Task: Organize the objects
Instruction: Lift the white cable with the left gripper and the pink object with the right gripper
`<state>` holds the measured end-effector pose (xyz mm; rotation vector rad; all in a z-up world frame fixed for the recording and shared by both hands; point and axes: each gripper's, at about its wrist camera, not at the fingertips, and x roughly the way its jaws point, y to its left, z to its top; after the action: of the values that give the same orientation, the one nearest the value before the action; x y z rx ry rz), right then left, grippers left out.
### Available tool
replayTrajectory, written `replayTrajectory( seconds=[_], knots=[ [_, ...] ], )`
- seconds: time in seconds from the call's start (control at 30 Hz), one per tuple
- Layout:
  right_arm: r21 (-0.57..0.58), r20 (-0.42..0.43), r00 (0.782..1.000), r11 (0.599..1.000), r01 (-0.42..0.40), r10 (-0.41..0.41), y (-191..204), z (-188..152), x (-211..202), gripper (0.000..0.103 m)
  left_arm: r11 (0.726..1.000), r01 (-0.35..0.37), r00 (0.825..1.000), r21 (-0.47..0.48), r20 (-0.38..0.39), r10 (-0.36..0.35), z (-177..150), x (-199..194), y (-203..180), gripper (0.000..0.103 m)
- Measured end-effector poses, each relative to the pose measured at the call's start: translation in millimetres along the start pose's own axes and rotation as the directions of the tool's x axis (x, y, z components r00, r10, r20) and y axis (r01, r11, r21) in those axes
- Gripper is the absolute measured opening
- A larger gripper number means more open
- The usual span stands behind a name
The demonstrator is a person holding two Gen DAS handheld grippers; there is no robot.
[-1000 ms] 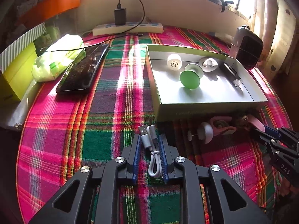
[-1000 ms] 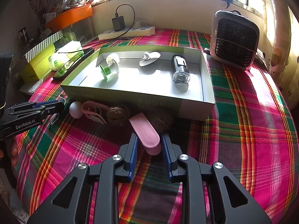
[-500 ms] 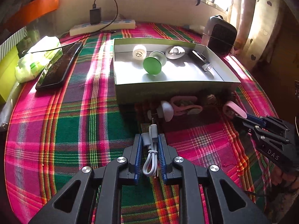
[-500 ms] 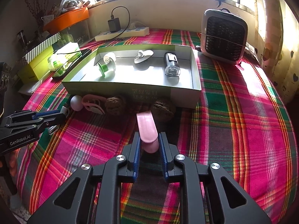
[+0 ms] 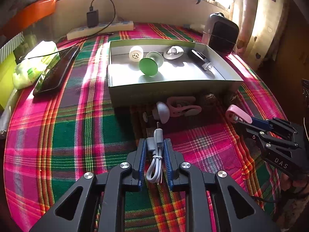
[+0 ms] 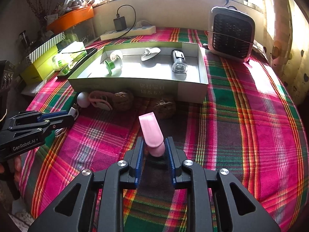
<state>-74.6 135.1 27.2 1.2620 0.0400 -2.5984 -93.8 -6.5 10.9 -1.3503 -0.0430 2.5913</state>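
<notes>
My left gripper [image 5: 154, 144] is shut on a coiled white USB cable [image 5: 155, 154], held above the plaid cloth in front of the green box [image 5: 173, 91]. My right gripper [image 6: 154, 142] is shut on a pink clip [image 6: 151, 133], also in the left wrist view [image 5: 238, 115]. The box [image 6: 170, 89] holds a green spool [image 5: 148, 66], a white roll [image 5: 135, 53], a white holder [image 5: 172, 52] and a black-and-clear device [image 6: 178, 61]. In front of it lie a white knob [image 5: 162, 112], a pink hair clip [image 5: 182, 106] and two walnuts [image 6: 122, 99].
A phone [image 5: 56, 71] and tissue pack [image 5: 34, 63] lie at the left. A power strip with charger [image 5: 100, 29] runs along the back wall. A small fan [image 6: 230, 33] stands at the back right. The other walnut [image 6: 164, 106] sits just beyond the pink clip.
Both grippers have drawn back and lifted from the box, the left holding the cable, the right holding the pink clip, which now tilts more upright.
</notes>
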Motion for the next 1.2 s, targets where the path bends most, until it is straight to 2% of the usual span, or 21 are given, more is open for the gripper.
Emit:
replayTrajectory(
  seconds=[0.07,0.37,0.57,0.73,0.87,1.2],
  knots=[
    [-0.013,-0.002,1.000,1.000,-0.005,0.005,1.3,3.9,3.9,0.037,1.000,-0.003,1.000,0.006,0.004,0.003,-0.2,0.3,-1.5,0.020],
    [-0.051,0.002,1.000,0.999,-0.012,0.012,5.1,10.6,10.4,0.038,1.000,-0.017,1.000,0.001,0.019,0.017,1.4,2.0,-1.8,0.022],
    [-0.040,0.005,1.000,0.999,-0.001,0.001,2.8,11.6,9.9,0.024,1.000,-0.023,0.999,-0.004,0.023,0.023,2.1,2.3,-1.9,0.022],
    [-0.045,0.004,1.000,0.999,0.008,-0.007,4.8,11.5,10.2,0.019,1.000,-0.030,0.999,0.003,0.026,0.030,1.9,2.2,-3.1,0.022],
    [-0.044,0.005,1.000,0.999,0.009,-0.009,5.6,11.0,10.2,0.019,0.999,-0.044,0.999,0.006,0.029,0.044,1.9,2.2,-3.1,0.018],
    [-0.041,0.005,1.000,0.999,0.010,-0.010,5.8,10.5,10.1,0.019,0.999,-0.043,0.999,0.007,0.031,0.043,1.6,2.2,-3.0,0.017]
  ],
)
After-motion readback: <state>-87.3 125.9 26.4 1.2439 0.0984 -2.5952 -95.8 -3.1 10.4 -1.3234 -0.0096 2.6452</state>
